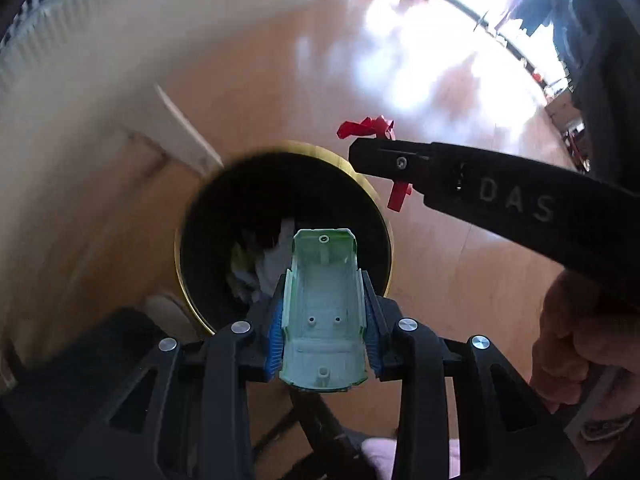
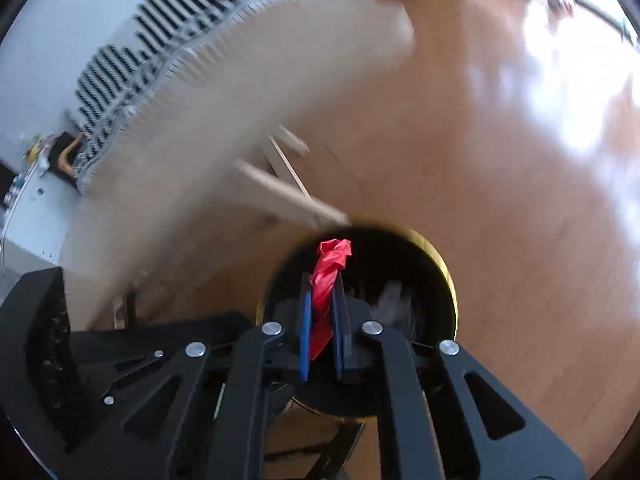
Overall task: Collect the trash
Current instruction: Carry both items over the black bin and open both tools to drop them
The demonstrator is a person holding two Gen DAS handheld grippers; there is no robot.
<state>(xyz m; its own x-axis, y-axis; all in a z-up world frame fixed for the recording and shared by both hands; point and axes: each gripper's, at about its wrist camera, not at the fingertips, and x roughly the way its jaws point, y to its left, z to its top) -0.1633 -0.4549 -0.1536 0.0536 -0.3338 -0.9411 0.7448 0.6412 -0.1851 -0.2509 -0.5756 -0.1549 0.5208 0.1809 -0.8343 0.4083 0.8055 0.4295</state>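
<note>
1. Left gripper (image 1: 324, 300): its blue-padded fingers (image 1: 274, 336) pinch a pale green plastic shell (image 1: 322, 316), a moulded toy-car body seen from its hollow underside, with screw posts showing.
2. The shell's far end hangs over the open mouth of the bin (image 1: 382, 208), a round black bin with a brass-coloured rim standing on the wooden floor (image 1: 280, 80).
3. Bin contents: crumpled white and yellowish waste (image 1: 256, 264) lies at the bottom, blurred.
4. Right gripper (image 2: 324, 312): its fingers (image 2: 306, 332) are pressed nearly together on a twisted red wrapper (image 2: 330, 276), whose upper end sticks out beyond the fingertips.
5. In the right wrist view the wrapper is held above the bin (image 2: 440, 264) opening.
6. In the left wrist view the right gripper (image 1: 360, 150) enters from the right, just beside the bin's rim, with the red wrapper (image 1: 366, 126) protruding above and below it; the person's hand (image 1: 576, 340) grips its handle.
7. Background: a striped cloth (image 2: 132, 68) and pale furniture (image 2: 280, 196) stand behind the bin.
</note>
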